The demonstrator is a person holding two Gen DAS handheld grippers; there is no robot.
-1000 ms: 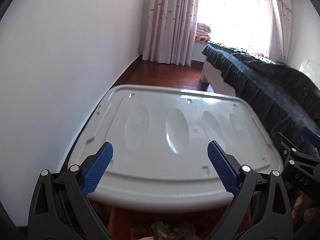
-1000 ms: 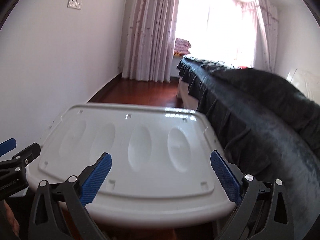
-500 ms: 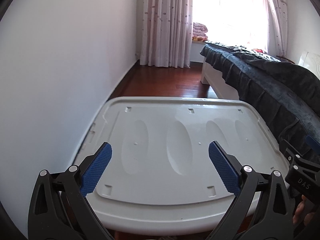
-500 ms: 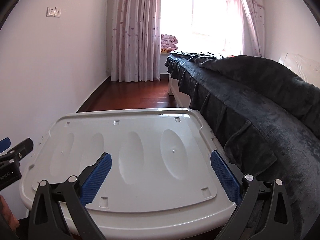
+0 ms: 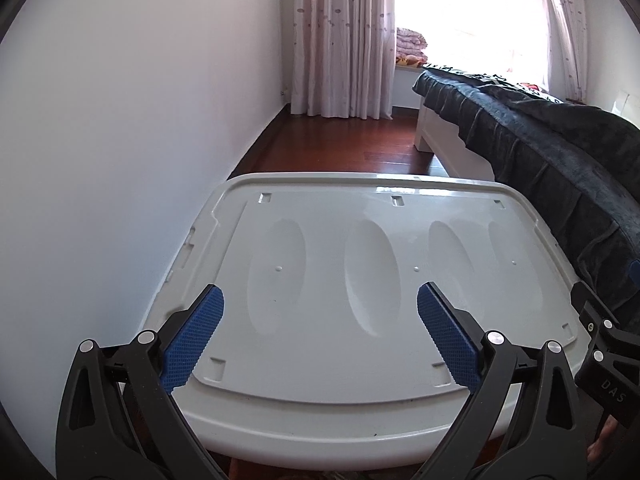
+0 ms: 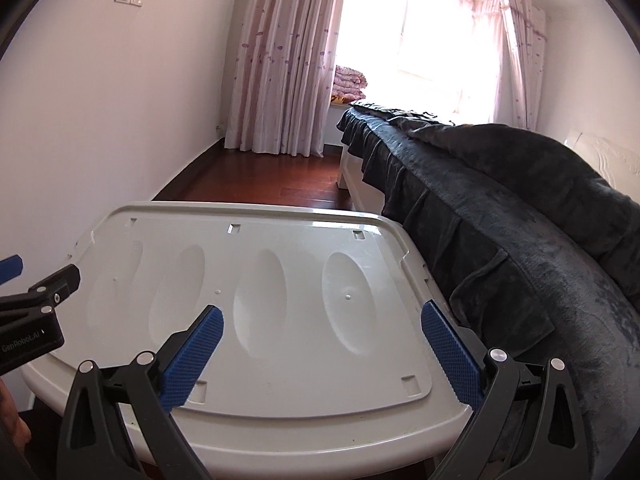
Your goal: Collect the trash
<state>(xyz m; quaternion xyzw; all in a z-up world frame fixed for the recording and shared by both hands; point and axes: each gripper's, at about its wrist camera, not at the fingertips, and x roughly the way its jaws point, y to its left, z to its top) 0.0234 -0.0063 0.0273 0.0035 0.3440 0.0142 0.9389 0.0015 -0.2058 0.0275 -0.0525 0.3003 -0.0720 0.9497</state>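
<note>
A large white plastic lid [image 5: 360, 280] with several oval dents fills the foreground in the left wrist view, and the same lid [image 6: 280, 300] shows in the right wrist view. My left gripper [image 5: 320, 320] hovers open above its near edge, nothing between the blue pads. My right gripper [image 6: 322, 328] is also open and empty, over the lid's near right part. The left gripper's body [image 6: 32, 320] shows at the left edge of the right wrist view. No trash item is clearly visible; a scrap at the bottom edge of the left wrist view is too cut off to identify.
A bed with a dark blanket [image 6: 520, 220] runs along the right, close against the lid. A white wall [image 5: 120, 140] borders the left. Red-brown wood floor [image 5: 352, 148] leads to pink curtains [image 6: 280, 60] and a bright window.
Both views have tilted upward and pulled back a little: the lid sits lower in frame, and the clutter seen under its near edge earlier has almost dropped out of view. Both grippers stayed open.
</note>
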